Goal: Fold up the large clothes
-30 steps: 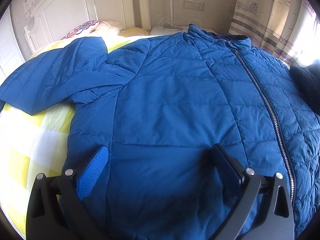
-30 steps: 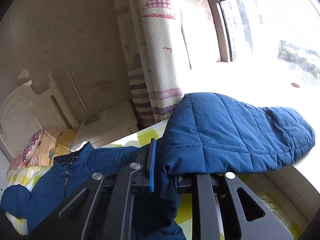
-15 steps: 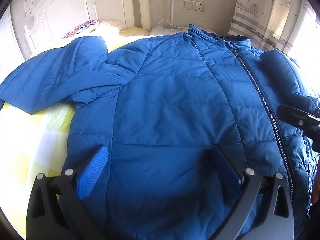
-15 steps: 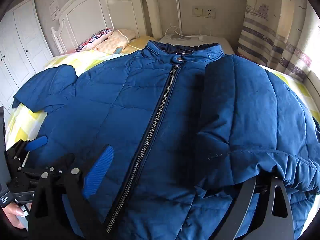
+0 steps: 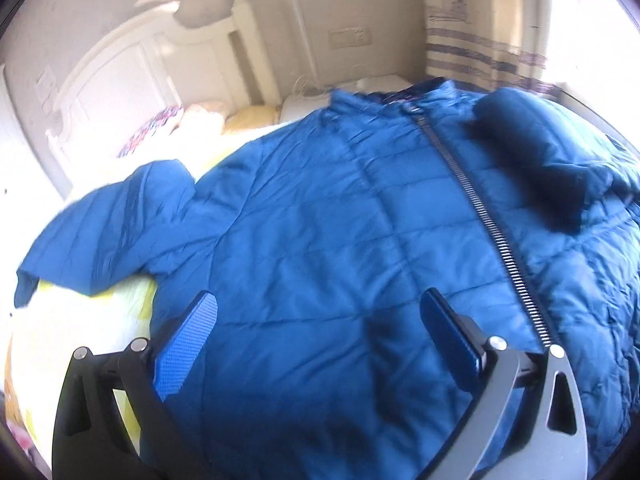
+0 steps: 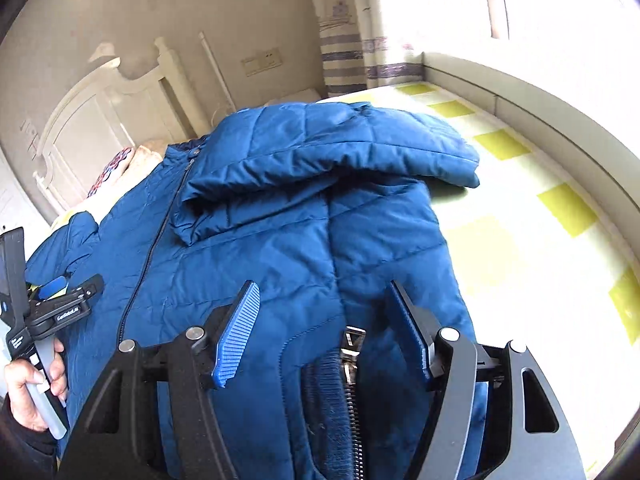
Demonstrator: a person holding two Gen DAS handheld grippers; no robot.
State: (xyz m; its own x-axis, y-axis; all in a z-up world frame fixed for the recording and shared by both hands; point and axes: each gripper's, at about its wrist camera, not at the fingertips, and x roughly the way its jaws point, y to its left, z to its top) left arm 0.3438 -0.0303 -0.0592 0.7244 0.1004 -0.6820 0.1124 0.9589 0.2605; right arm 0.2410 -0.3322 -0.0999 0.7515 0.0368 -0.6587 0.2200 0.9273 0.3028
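**bedfolder:** so where's the jacket at?

**me:** The blue puffer jacket (image 5: 320, 264) is spread front-up across the yellow-checked bed (image 6: 520, 208), collar toward the white headboard (image 5: 132, 60). One sleeve (image 6: 328, 148) is folded in across the chest; the other sleeve (image 5: 108, 224) lies out to the side on the sheet.

**bedfolder:** and your jaws?

**me:** My right gripper (image 6: 324, 332) is over the hem by the zipper (image 6: 352, 360) end, jaws apart but closing, fabric between them, pads not pressing on it. My left gripper (image 5: 320, 344) hangs wide open over the lower front, gripping nothing. The hand (image 6: 32, 384) holding it shows in the right view.
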